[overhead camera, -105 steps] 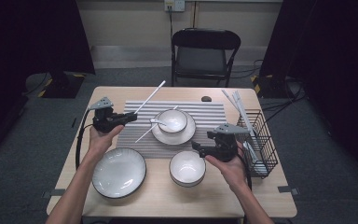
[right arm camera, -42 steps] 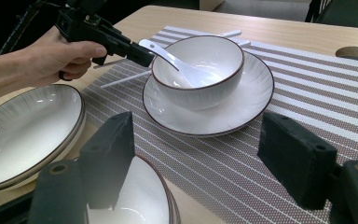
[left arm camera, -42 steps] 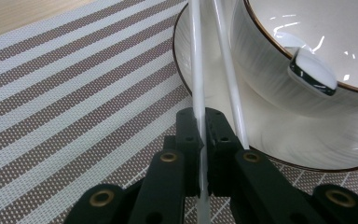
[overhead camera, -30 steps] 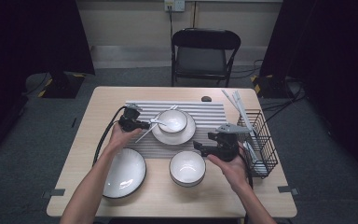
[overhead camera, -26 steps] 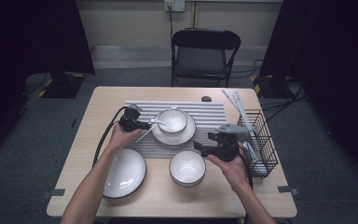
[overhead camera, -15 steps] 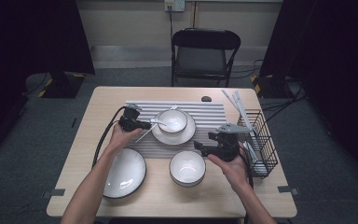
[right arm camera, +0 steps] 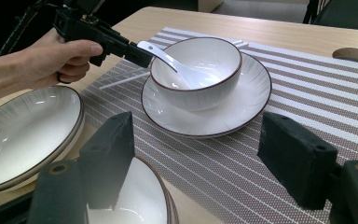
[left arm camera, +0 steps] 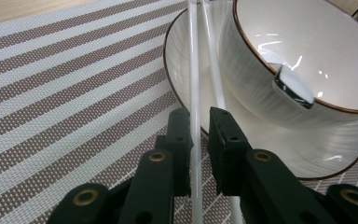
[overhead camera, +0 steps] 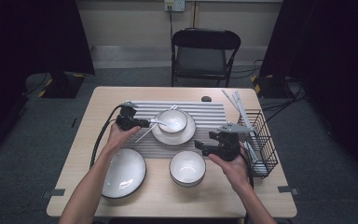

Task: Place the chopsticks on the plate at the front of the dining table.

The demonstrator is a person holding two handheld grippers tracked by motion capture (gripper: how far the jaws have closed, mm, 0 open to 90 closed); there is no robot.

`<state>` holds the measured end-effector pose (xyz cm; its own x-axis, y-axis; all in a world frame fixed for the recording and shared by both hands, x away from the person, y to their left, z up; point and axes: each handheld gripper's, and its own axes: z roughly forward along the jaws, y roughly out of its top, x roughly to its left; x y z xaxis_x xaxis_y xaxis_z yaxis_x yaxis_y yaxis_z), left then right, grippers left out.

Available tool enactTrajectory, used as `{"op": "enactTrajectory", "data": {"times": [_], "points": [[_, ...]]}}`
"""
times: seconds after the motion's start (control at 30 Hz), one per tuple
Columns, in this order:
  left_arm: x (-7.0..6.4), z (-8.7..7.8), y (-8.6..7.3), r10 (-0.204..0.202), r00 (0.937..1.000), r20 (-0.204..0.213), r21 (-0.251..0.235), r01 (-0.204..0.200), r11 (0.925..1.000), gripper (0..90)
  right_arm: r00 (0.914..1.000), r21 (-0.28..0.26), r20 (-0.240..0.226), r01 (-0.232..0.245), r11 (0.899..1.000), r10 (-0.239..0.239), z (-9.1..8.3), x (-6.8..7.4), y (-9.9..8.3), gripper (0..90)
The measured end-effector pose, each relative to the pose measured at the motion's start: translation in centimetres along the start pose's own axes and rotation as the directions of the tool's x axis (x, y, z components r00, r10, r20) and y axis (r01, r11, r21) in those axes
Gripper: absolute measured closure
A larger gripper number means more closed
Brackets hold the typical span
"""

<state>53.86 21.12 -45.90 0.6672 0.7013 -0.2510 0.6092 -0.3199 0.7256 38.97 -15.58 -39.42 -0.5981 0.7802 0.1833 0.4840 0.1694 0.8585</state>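
Chopstick [left arm camera: 193, 70]: lies on the striped mat [overhead camera: 209, 116] with its far part leaning across the left rim of the small plate [left arm camera: 175, 56], touching a second chopstick [left arm camera: 213, 70] just beside it. Both run past the left wall of the bowl [left arm camera: 261, 93] that stands on that plate, and a white spoon [right arm camera: 168, 60] rests inside the bowl with its handle over the near rim. Left gripper [left arm camera: 199, 126]: jaws drawn in to about the stick's width with the chopstick between them and nothing else held. The grip looks light, since a sliver of plate shows beside one pad. Change noted: 3.5 s ago this gripper was farther left on the mat with a chopstick angled up and away over the table. It has since moved in to the plate's edge, the stick is now down against the rim, and the hand has not shifted over the last second. Judgement: the chopstick is set in place beside its partner, and letting go and backing off along the stick looks like the next step. Pulling away sideways could drag both sticks off the rim. Right gripper [right arm camera: 196, 149]: jaws wide apart, empty, waiting above the right edge of the front bowl [overhead camera: 187, 167]. Wire basket [overhead camera: 261, 144] to its right, large plate [overhead camera: 123, 171] at front left.
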Motion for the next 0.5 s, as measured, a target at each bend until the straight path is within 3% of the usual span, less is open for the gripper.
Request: {"op": "enactTrajectory", "data": {"times": [0.37, 0.5], "points": [[-0.1, -1.5, -0.9, -0.011, 0.9998, -0.016, -0.013, 0.011, 0.9999, 74.9, 1.0000, 0.000, 0.000, 0.001, 1.000, -0.001, 0.0, 0.0, -0.1, 26.4], [0.4, -2.8, -1.5, -0.033, 0.9995, 0.003, -0.039, 0.033, 0.9987, 72.3, 1.0000, 0.000, -0.003, 0.000, 1.000, 0.000, 0.1, 0.1, 0.0, 26.4]]}}
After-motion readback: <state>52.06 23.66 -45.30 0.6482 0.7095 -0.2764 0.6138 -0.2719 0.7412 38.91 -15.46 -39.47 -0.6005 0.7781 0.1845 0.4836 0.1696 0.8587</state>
